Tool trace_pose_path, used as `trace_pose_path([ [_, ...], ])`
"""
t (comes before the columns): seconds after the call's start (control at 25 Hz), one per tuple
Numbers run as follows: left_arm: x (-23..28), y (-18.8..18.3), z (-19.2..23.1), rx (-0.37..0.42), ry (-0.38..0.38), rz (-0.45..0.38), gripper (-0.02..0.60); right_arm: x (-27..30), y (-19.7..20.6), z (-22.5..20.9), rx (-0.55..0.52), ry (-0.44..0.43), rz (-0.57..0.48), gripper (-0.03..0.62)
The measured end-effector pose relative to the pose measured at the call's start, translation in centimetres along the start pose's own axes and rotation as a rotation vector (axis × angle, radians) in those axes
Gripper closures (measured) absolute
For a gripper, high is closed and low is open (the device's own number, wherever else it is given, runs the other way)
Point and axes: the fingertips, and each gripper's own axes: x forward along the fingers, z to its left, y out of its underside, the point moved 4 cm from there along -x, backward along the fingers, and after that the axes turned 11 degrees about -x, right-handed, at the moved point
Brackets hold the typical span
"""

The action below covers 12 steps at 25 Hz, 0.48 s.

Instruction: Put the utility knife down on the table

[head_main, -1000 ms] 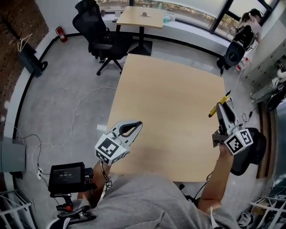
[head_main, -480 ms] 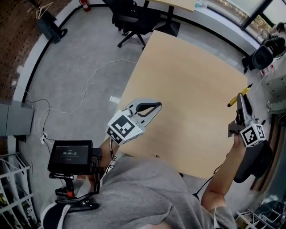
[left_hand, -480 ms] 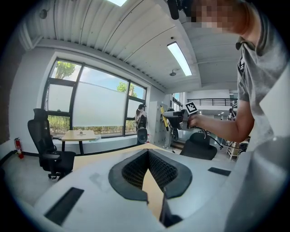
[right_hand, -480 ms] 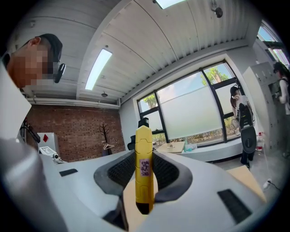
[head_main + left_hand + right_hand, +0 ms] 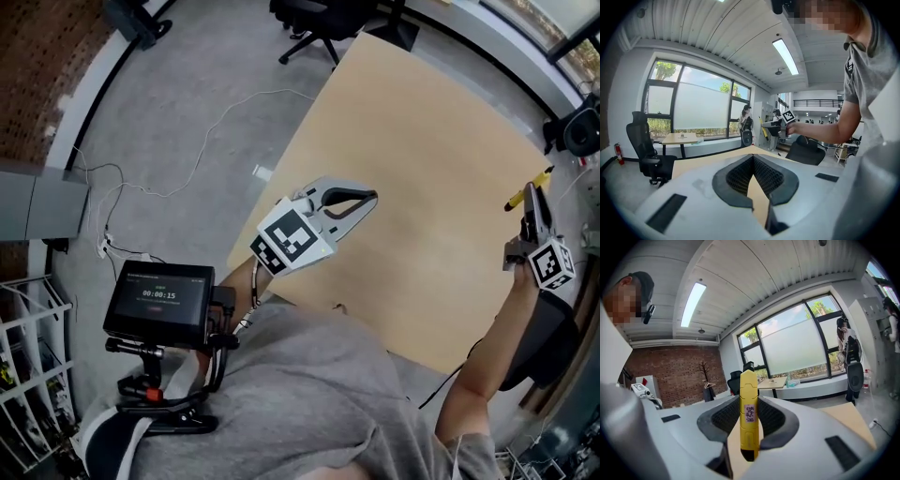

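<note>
At right edge of counter (image 5: 441,141): right tool (image 5: 532,202) clamped on yellow utility knife (image 5: 749,413), gripped low on body so most of length juts past jaws, likely to touch down first. Held aloft, not yet on wood; probably needs carrying inward and lowering before release. Left tool (image 5: 361,199) closed on nothing, hovering over near-left side, clear of drop zone.

The person wears a grey short-sleeved shirt (image 5: 309,403). Beyond the shirt, the left gripper (image 5: 367,199) and right gripper (image 5: 532,191) are pale grey with black ribbed pads (image 5: 739,177) and black-and-white marker cubes (image 5: 292,239).
</note>
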Motion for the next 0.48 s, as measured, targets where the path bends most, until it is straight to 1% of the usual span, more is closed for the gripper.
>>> trace_pose_path([
  [0.48, 0.2, 0.8, -0.6, 0.017, 0.022, 0.045, 0.577, 3.3, 5.2, -3.0, 0.005, 0.024, 0.109, 0.477],
])
